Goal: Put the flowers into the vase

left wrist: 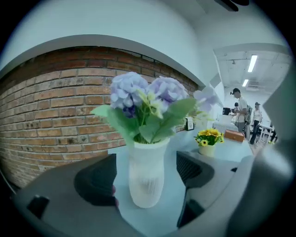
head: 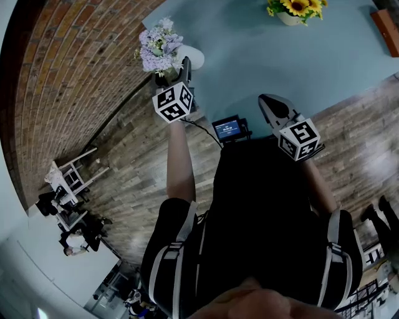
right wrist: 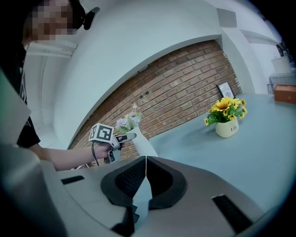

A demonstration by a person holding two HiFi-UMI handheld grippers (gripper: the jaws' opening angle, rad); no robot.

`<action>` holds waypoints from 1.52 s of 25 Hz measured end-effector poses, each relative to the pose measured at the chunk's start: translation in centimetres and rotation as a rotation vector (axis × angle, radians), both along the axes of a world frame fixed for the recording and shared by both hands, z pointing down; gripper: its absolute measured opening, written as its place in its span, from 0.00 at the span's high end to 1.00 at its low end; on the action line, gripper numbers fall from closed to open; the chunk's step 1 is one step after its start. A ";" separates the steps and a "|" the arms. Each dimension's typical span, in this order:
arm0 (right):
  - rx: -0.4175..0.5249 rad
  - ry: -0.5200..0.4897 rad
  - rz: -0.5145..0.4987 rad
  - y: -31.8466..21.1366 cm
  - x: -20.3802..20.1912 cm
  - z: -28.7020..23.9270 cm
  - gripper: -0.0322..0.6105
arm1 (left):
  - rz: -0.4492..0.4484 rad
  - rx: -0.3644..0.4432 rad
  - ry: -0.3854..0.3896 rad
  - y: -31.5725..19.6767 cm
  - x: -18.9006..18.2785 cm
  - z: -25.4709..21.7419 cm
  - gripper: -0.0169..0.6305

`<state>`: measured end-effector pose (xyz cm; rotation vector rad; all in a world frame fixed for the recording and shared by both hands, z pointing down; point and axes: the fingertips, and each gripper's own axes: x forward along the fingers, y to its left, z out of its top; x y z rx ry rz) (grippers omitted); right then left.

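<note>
It looks like an open office or studio space. It has a brick wall [left wrist: 55,106], a wood-plank floor [head: 143,180] and ceiling strip lights [left wrist: 252,63]. A long pale worktop [head: 262,56] carries a sunflower pot [head: 296,9], and people [left wrist: 239,109] stand among furniture farther off.

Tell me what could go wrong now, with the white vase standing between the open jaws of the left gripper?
1. The left gripper stands open around the white vase without pressing it. If it is pulled back crookedly, a jaw could clip the vase and tip it, since the flowers may make it top-heavy.
2. The vase seems close to the edge of the table, so a knock might send it off.
</note>
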<state>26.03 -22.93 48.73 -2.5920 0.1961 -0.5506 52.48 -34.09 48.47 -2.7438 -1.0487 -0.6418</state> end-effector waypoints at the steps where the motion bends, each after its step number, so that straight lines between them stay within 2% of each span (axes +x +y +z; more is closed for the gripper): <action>1: 0.002 0.004 -0.002 0.0 0.1 -0.1 0.92 | -0.004 -0.005 -0.009 -0.6 -0.6 0.2 0.34; 5: 0.018 0.020 -0.015 0.4 -0.6 -0.1 0.92 | -0.032 -0.048 -0.049 -4.5 -5.7 0.5 0.34; 8: 0.031 0.010 -0.054 0.6 -1.0 0.7 0.92 | -0.056 -0.124 -0.069 -7.2 -10.7 -0.9 0.35; 11: 0.050 0.010 -0.111 0.3 -0.8 1.6 0.92 | -0.118 -0.212 -0.035 -9.2 -14.4 -3.8 0.38; 15: 0.071 0.011 -0.207 -0.9 -1.1 1.9 0.92 | -0.256 -0.309 0.006 -10.7 -18.6 -7.8 0.61; 17: 0.077 0.026 -0.249 -1.7 -1.5 1.6 0.92 | -0.327 -0.326 -0.010 -11.4 -20.6 -8.6 0.92; 18: 0.087 0.041 -0.258 -2.1 -1.8 1.3 0.92 | -0.344 -0.337 -0.016 -11.7 -21.5 -8.8 0.95; 20: 0.107 0.073 -0.265 -2.5 -2.5 0.4 0.92 | -0.331 -0.363 -0.018 -11.3 -23.2 -9.3 0.95; 25: 0.155 0.113 -0.279 -3.7 -5.0 -1.9 0.92 | -0.300 -0.369 -0.034 -11.1 -27.3 -10.0 0.95; 31: 0.136 0.151 -0.324 -9.6 -9.4 -3.8 0.92 | -0.340 -0.382 -0.038 -16.5 -32.6 -9.7 0.95; 33: 0.111 0.169 -0.328 -11.9 -12.2 -4.6 0.92 | -0.341 -0.444 -0.023 -19.1 -35.6 -9.9 0.95; 36: 0.078 0.167 -0.301 -15.1 -17.1 -5.0 0.92 | -0.330 -0.595 -0.012 -23.3 -40.3 -10.1 0.95; 38: 0.075 0.152 -0.264 -17.6 -20.9 -4.6 0.92 | -0.316 -0.645 -0.010 -26.0 -42.9 -9.5 0.95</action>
